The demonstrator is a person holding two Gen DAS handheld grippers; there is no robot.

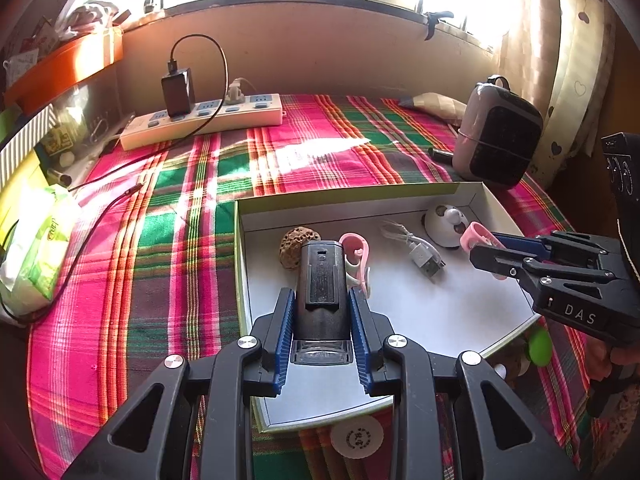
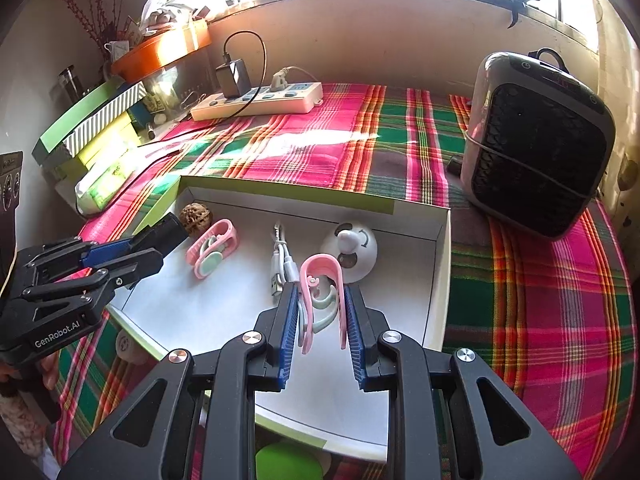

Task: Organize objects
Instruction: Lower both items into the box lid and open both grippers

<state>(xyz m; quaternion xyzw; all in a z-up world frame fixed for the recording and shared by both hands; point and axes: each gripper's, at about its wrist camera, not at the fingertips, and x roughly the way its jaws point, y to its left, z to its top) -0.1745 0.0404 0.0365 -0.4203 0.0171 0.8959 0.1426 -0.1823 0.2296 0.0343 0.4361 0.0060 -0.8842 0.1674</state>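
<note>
A shallow white box (image 1: 440, 312) with a green rim lies on the plaid cloth; it also shows in the right wrist view (image 2: 224, 308). My left gripper (image 1: 322, 304) is shut on a black cylindrical device (image 1: 320, 284) over the box's left part. My right gripper (image 2: 320, 300) is shut on a pink clip (image 2: 320, 280) over the box's right part; it shows in the left wrist view (image 1: 486, 250). In the box lie a second pink clip (image 2: 212, 248), a walnut (image 2: 195, 216), a white USB cable (image 2: 282, 268) and a small white round toy (image 2: 354, 248).
A pink and black heater (image 2: 536, 148) stands at the right. A white power strip (image 2: 260, 102) with a black charger lies at the back. A tissue pack (image 1: 36, 256) and stacked boxes (image 2: 92, 128) sit at the left. A green object (image 2: 286, 462) lies by the box's near edge.
</note>
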